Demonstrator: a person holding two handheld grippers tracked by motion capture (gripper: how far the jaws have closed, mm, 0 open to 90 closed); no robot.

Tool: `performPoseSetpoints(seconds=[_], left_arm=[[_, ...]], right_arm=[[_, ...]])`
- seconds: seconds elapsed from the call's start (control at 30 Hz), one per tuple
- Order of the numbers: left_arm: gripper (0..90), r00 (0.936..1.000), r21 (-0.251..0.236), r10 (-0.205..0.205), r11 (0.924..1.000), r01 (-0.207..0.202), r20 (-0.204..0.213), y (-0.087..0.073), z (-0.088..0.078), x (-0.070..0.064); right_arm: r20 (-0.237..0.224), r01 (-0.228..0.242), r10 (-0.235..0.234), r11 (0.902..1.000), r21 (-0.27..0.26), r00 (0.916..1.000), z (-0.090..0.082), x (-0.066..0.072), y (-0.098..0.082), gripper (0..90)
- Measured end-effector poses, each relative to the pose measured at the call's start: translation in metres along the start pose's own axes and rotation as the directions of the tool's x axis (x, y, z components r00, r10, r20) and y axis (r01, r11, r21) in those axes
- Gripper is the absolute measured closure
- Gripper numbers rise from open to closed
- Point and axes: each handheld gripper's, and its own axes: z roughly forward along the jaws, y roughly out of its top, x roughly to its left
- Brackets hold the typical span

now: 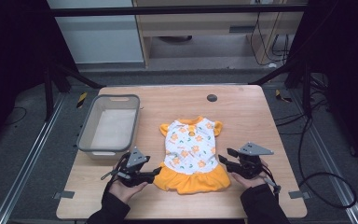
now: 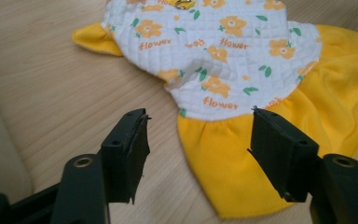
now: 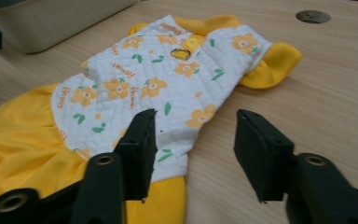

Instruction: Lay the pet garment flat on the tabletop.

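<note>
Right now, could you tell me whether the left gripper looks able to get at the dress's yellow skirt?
Probably yes. The left gripper stands open right beside the skirt, whose hem lies flat on the table between its jaws in the left gripper view, with nothing in between.

From my left tool view the dress [image 2: 242, 56] is cut off at top and right; the tray [image 2: 0, 158] runs off-frame left.

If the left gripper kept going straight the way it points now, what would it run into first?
Most likely the dress's yellow skirt, lying right ahead between the open jaws of the left gripper; how far above the cloth it sits is unclear.
</note>
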Motion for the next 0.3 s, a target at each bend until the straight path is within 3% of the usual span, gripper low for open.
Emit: performPoseSetpoints(seconds=[0.07,0.2,0.3], left_arm=[[31.6,0.9999,0.002,-0.012,0.9999,0.012,-0.011,-0.008,-0.008,0.003],[28.3,0.9981,0.001,-0.058,0.9983,0.058,-0.018,-0.026,-0.022,0.012],[27.3,0.9972,0.003,-0.065,0.9979,0.065,-0.038,-0.032,-0.028,0.015]], right_arm=[[0.024,-0.024,0.024,0.9996,-0.012,0.9994,-0.01,-0.004,-0.007,34.6],[0.08,-0.024,0.024,0.9997,-0.003,0.9965,-0.018,-0.01,-0.015,24.7],[0.109,-0.043,0.043,0.9991,-0.003,0.9931,-0.025,-0.017,-0.022,19.8]])
